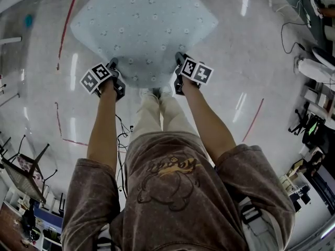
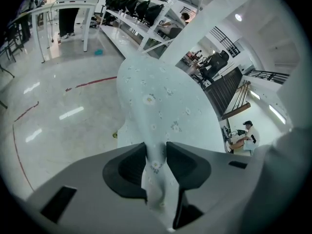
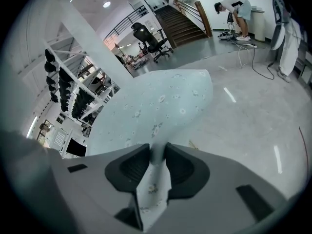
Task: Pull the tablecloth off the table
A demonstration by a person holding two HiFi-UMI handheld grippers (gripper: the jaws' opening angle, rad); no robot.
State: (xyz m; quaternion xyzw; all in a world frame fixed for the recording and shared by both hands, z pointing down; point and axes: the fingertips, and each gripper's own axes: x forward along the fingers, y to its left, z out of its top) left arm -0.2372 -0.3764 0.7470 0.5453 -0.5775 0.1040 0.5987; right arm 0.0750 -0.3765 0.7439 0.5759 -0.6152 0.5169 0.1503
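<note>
Left gripper (image 2: 156, 152) and right gripper (image 3: 157, 152) fingers pinch the pale blue flowered tablecloth (image 1: 144, 30) at its hem; seemingly the whole pull remains

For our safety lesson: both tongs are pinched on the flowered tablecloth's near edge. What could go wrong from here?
1. The left tongs and right tongs each pinch only a thin fold of the tablecloth; a sharp tug might slip one side free.
2. Cables lie on the floor beside the person's legs; stepping back could snag them.
</note>
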